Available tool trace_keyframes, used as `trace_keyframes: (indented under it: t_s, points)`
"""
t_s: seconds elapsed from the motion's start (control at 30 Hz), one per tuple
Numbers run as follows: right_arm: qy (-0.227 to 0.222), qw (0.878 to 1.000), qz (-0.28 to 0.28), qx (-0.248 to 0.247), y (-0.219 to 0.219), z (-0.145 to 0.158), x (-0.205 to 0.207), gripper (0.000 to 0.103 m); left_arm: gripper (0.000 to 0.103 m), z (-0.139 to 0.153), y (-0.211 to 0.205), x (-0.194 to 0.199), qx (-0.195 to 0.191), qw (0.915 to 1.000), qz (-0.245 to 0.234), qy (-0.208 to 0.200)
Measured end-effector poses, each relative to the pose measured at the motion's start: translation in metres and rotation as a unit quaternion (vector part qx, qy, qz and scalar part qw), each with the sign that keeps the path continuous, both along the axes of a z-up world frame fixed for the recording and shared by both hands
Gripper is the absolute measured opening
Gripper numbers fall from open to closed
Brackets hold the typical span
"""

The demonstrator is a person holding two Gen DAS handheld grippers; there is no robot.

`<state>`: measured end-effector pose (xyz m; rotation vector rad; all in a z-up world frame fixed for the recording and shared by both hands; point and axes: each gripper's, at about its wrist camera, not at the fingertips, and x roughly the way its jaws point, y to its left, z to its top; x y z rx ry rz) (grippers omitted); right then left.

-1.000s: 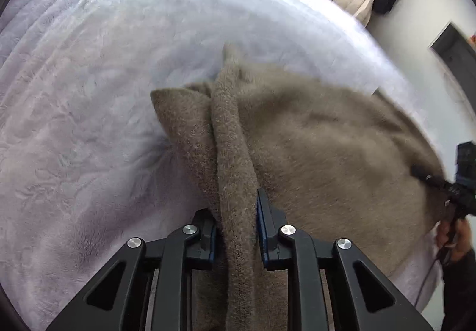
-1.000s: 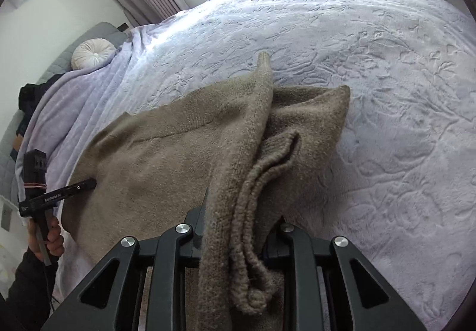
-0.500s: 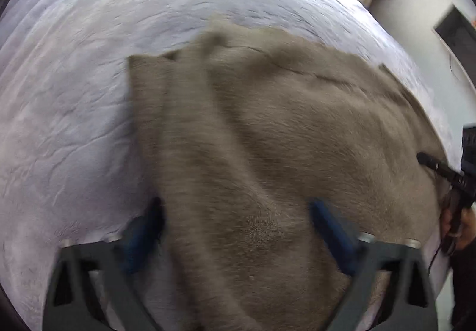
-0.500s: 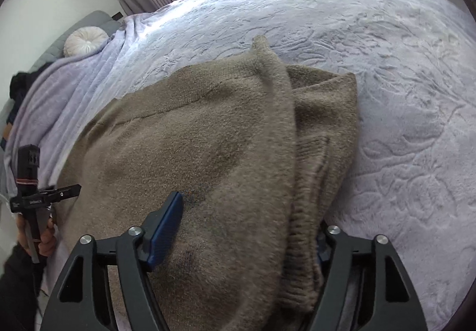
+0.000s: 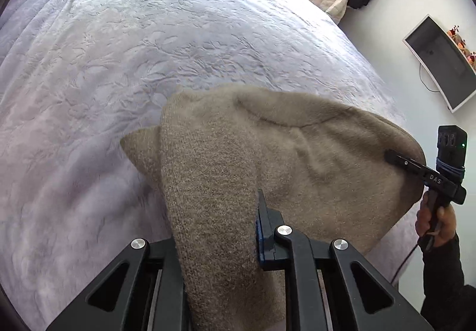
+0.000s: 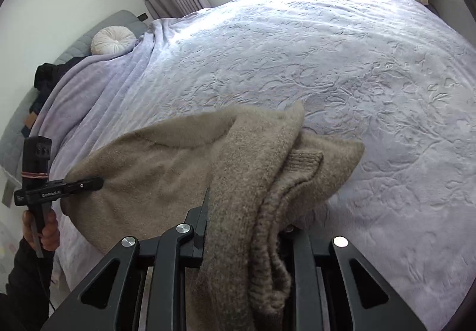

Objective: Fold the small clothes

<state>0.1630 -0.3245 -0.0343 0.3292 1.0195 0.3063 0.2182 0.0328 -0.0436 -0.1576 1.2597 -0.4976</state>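
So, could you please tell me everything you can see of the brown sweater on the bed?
The brown sweater is a soft, fuzzy taupe knit with a ribbed cuff showing among its bunched layers. It lies partly folded on the lavender embossed bedspread, near the bed's edge. One bunched end rises into the left tool, the other into the right tool; each is shut on a thick fold. Between them the body sags in a broad, smooth sheet.
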Motion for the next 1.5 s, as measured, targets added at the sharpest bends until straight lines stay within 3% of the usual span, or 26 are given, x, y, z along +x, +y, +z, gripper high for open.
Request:
trace_keyframes:
  t_s: [0.2, 0.37, 0.4, 0.43, 0.5, 0.57, 0.63, 0.77, 0.87, 0.9, 0.97, 1.03, 1.07, 1.17, 1.23, 1.3, 1.33, 1.4, 1.5]
  points:
    - [0.038, 0.999, -0.003, 0.006, -0.018, 0.008, -0.059, 0.026, 0.018, -0.004, 0.008, -0.068, -0.009, 0.9991, -0.003, 0.040]
    - [0.076, 0.997, 0.005, -0.014, -0.023, -0.020, -0.116, 0.029, 0.020, -0.041, 0.018, -0.114, -0.006, 0.9973, 0.007, 0.073]
    - [0.081, 0.996, 0.006, -0.019, -0.023, -0.029, -0.121, 0.038, 0.029, -0.046, 0.021, -0.117, -0.009, 0.9976, 0.014, 0.068]
    - [0.080, 0.997, 0.002, -0.023, -0.026, -0.035, -0.123, 0.054, 0.037, -0.046, 0.027, -0.119, -0.009, 0.9978, 0.025, 0.060]
    - [0.084, 0.996, -0.019, -0.022, -0.037, -0.037, -0.125, 0.068, 0.070, -0.042, 0.039, -0.123, -0.006, 0.9973, 0.051, 0.053]
    - [0.088, 0.995, -0.049, -0.021, -0.054, -0.031, -0.133, 0.072, 0.077, -0.035, 0.055, -0.132, 0.017, 0.9967, 0.070, 0.038]
    - [0.071, 0.994, -0.072, -0.045, -0.066, -0.018, -0.143, 0.072, 0.077, -0.019, 0.066, -0.143, 0.043, 0.9957, 0.082, 0.008]
    - [-0.003, 0.983, -0.082, -0.166, -0.053, 0.028, -0.150, 0.072, 0.077, 0.027, 0.052, -0.146, 0.076, 0.9919, 0.075, -0.070]
    - [-0.067, 0.978, -0.051, -0.193, -0.020, 0.059, -0.143, 0.074, 0.077, 0.047, 0.014, -0.131, 0.028, 0.9937, 0.041, -0.101]
    - [-0.080, 0.978, -0.035, -0.190, -0.009, 0.063, -0.139, 0.080, 0.077, 0.052, -0.002, -0.125, 0.014, 0.9937, 0.028, -0.107]
    - [-0.096, 0.981, 0.008, -0.170, 0.018, 0.064, -0.127, 0.080, 0.077, 0.054, -0.028, -0.117, -0.001, 0.9927, -0.001, -0.121]
    - [-0.087, 0.984, 0.047, -0.149, 0.042, 0.052, -0.111, 0.080, 0.077, 0.040, -0.050, -0.110, 0.013, 0.9931, -0.025, -0.114]
    - [-0.072, 0.986, 0.061, -0.140, 0.048, 0.041, -0.103, 0.080, 0.077, 0.023, -0.059, -0.102, 0.042, 0.9941, -0.028, -0.097]
    - [-0.029, 0.984, 0.041, -0.170, 0.042, 0.006, -0.088, 0.080, 0.077, -0.016, -0.059, -0.086, 0.108, 0.9922, 0.000, -0.062]
    - [0.007, 0.981, 0.005, -0.194, 0.019, -0.022, -0.084, 0.080, 0.077, -0.034, -0.043, -0.086, 0.107, 0.9924, 0.021, -0.055]
    - [0.036, 0.986, -0.008, -0.165, -0.006, -0.040, -0.085, 0.080, 0.077, -0.038, -0.033, -0.092, 0.085, 0.9944, 0.027, -0.057]
    - [0.036, 0.989, -0.012, -0.146, -0.012, -0.041, -0.088, 0.080, 0.077, -0.034, -0.035, -0.094, 0.091, 0.9937, 0.026, -0.060]
    - [0.026, 0.987, -0.027, -0.158, -0.016, -0.025, -0.092, 0.080, 0.077, -0.020, -0.044, -0.096, 0.114, 0.9911, 0.026, -0.064]
    - [-0.040, 0.985, -0.033, -0.166, -0.009, 0.021, -0.094, 0.081, 0.077, 0.005, -0.053, -0.088, 0.092, 0.9912, 0.027, -0.091]
